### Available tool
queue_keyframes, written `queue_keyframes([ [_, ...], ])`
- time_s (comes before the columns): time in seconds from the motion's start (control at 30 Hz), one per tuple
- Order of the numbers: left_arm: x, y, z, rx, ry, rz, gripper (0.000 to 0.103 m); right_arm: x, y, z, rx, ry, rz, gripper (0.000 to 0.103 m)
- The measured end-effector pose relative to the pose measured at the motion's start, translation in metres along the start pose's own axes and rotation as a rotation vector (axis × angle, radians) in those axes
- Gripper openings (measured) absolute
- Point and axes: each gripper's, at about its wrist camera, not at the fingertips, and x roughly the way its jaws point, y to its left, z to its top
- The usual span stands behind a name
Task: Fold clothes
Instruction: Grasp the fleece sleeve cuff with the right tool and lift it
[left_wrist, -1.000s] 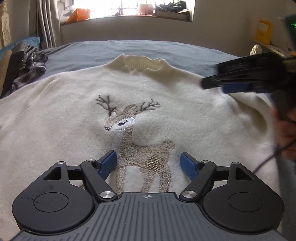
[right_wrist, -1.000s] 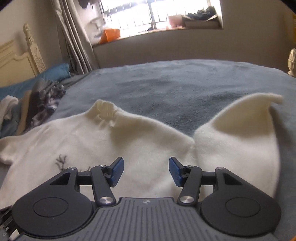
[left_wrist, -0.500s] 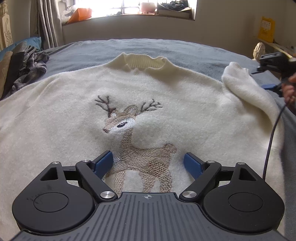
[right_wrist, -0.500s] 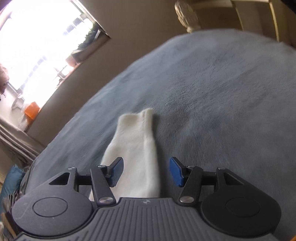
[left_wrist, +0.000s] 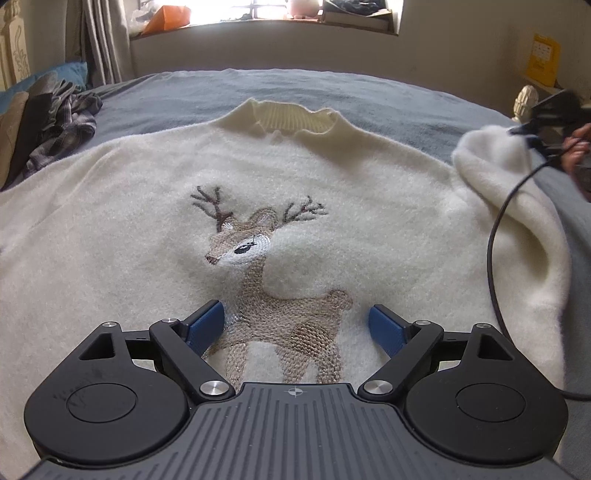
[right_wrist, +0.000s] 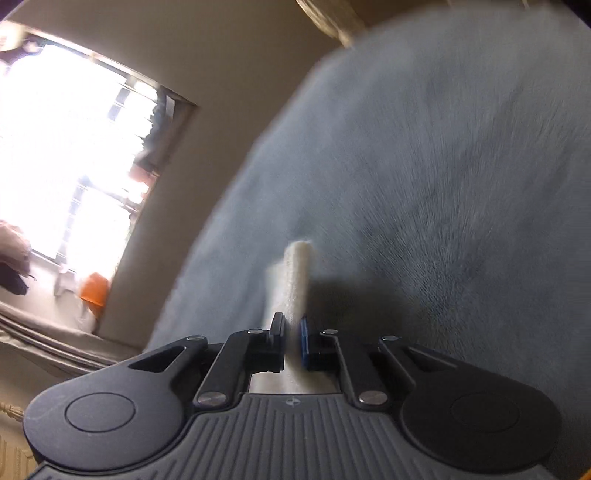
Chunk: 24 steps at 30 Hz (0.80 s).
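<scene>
We see the cream sweater spread face-up on the grey bed, its deer embroidery up and its ribbed collar toward the window. Our left hand-held gripper hangs over the lower front w/ both blue pads wide apart, released, nothing pinched; the deer's body shows between them. The right sleeve is bunched and lifted at the sweater's right edge. Our right hand-held gripper has just been closing and is now clenched on the sleeve's cuff, the cream fabric squeezed betw. its pads and sticking out past them over the bed. In the left wrist view that gripper shows at far right w/ a hand behind it and a black cable trailing down across the sleeve. Dark clothes lie piled at the bed's left edge
</scene>
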Motion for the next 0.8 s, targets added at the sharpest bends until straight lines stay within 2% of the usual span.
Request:
queue_keyframes([
  [0.13, -0.004, 0.006, -0.002, -0.021, -0.03, -0.015, 0.082, -0.079, 0.035, -0.007, -0.107, -0.1, 0.029, 0.007],
  [0.2, -0.005, 0.008, 0.0, -0.039, -0.033, -0.023, 0.081, -0.128, 0.047, -0.011, -0.158, -0.183, 0.026, 0.007],
  [0.3, -0.009, 0.012, 0.004, -0.098, -0.042, -0.039, 0.08, -0.205, 0.054, -0.014, -0.217, -0.323, -0.003, 0.007],
  [0.43, -0.013, 0.012, 0.006, -0.139, -0.061, -0.059, 0.079, -0.283, 0.048, -0.015, -0.238, -0.454, -0.041, 0.007],
  [0.53, -0.013, 0.01, 0.003, -0.145, -0.04, -0.06, 0.079, -0.297, 0.041, -0.024, -0.218, -0.472, -0.032, 0.007],
  [0.63, -0.018, 0.02, 0.001, -0.203, -0.03, -0.056, 0.078, -0.296, 0.038, -0.038, -0.196, -0.456, 0.009, 0.007],
  [0.73, -0.03, 0.046, 0.003, -0.305, -0.059, -0.022, 0.078, -0.287, 0.055, -0.064, -0.216, -0.41, 0.116, 0.007],
  [0.8, -0.04, 0.07, 0.006, -0.362, -0.096, 0.067, 0.078, -0.275, 0.075, -0.085, -0.256, -0.364, 0.205, 0.007],
])
